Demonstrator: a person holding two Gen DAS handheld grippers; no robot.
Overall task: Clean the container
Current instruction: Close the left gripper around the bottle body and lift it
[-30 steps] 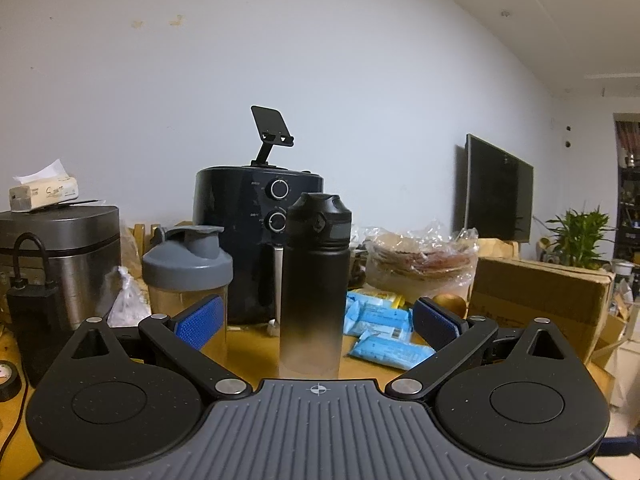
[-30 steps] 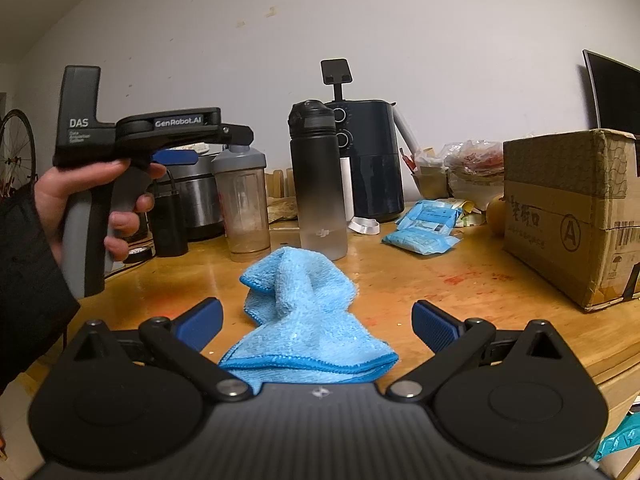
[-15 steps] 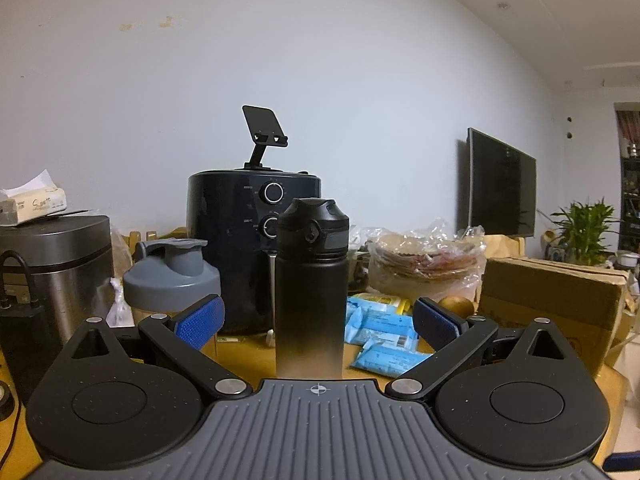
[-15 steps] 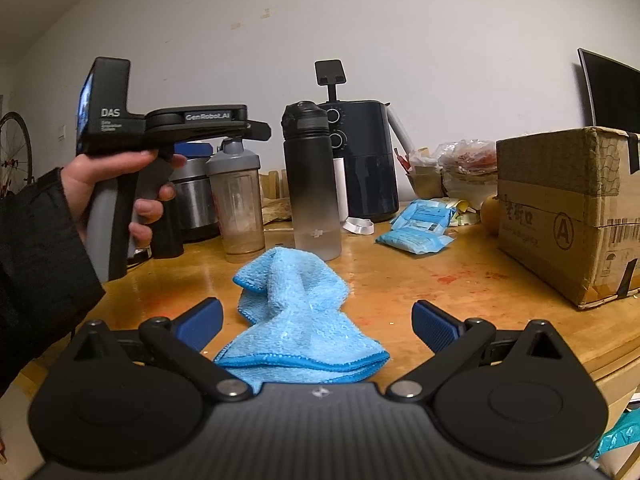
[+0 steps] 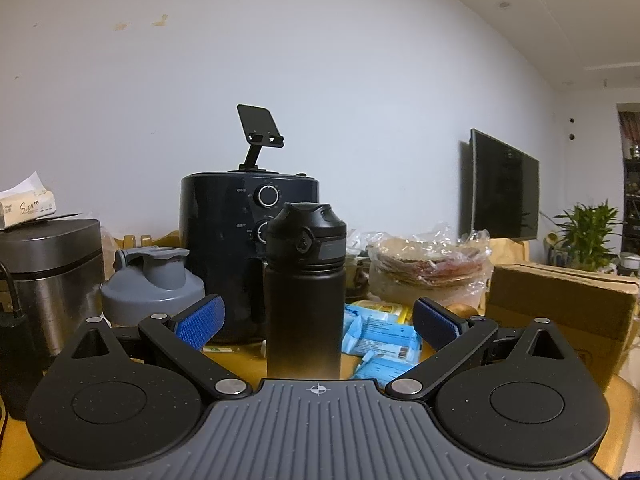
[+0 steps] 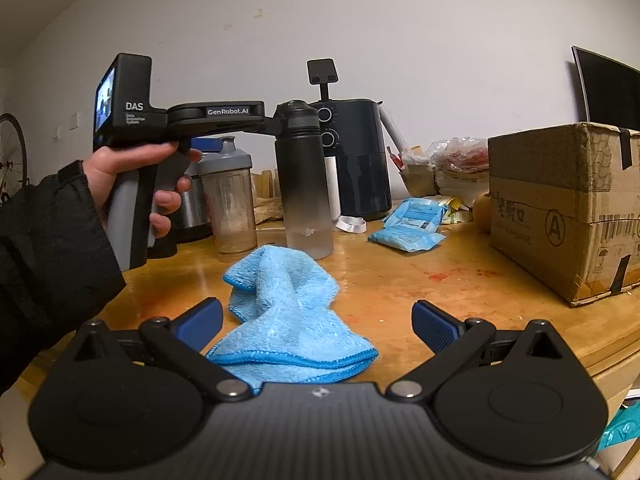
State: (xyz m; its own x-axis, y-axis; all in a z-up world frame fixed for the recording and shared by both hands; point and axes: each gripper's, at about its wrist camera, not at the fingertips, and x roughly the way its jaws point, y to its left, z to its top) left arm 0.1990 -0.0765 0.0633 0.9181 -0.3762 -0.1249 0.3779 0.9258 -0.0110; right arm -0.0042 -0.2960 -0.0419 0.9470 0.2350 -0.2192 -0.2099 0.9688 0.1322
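White wall behind, wooden table [image 6: 404,280] in front, crowded along the back. Standing upright near the middle: a black bottle [image 5: 305,292] fading to clear at its base, lid on. Just left of it, a clear shaker cup [image 6: 231,200] with a grey lid. Behind both, a dark air fryer [image 5: 228,256] with two round dials and a small black phone stand [image 5: 260,130] on top. Far left, a steel cooker [image 5: 48,276] with a tissue box [image 5: 26,208] resting on its lid. Right of the bottle, blue packets [image 6: 412,224] flat on the wood, a plastic-wrapped stack of flatbread [image 5: 430,272] behind them, and a cardboard box [image 6: 564,208] at the table's right end. Black screen [image 5: 504,188] mounted on the wall and a green plant [image 5: 588,236] beyond.

Crumpled on the table in front of the bottle, touching or nearly touching its base: a blue cloth [image 6: 288,312].

Left gripper [image 5: 318,320] level with the bottle's upper body, blue pads spread wide on either side of it, not touching. Seen from the right wrist view, held in the left hand [image 6: 148,180] by its grey handle, reaching up beside the bottle's cap.

Right gripper [image 6: 318,324] low over the near end of the cloth, fingers wide apart, nothing between the pads but cloth lying below.
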